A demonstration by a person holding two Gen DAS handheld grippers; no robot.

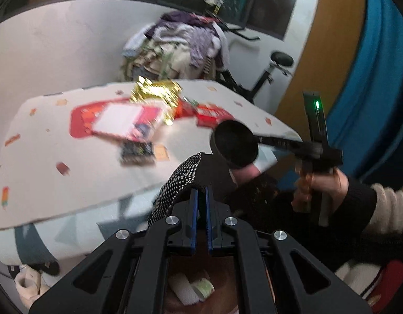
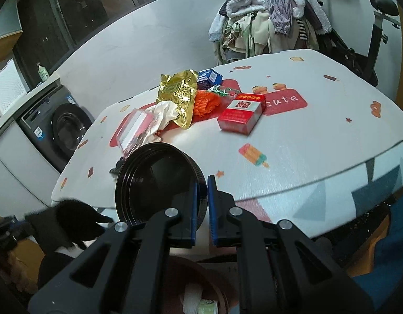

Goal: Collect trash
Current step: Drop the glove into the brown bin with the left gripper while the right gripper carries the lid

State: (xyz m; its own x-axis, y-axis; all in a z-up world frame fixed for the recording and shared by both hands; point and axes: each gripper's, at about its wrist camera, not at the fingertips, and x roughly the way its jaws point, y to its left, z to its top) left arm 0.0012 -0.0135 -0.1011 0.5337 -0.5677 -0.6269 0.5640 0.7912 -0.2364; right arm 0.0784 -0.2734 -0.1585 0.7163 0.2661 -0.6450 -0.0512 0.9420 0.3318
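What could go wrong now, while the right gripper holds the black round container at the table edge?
1. The right gripper pinches only the wall of the black round container, so it may tilt or slip.
2. The left gripper holds a dotted black fabric close to the container; the two could snag or collide.
3. The gold foil wrapper, white tissue and red box lie apart on the table; sweeping them in might push some off.

wrapper [image 2: 179, 96]: crinkled gold foil | lid [image 2: 159, 183]: glossy black plastic
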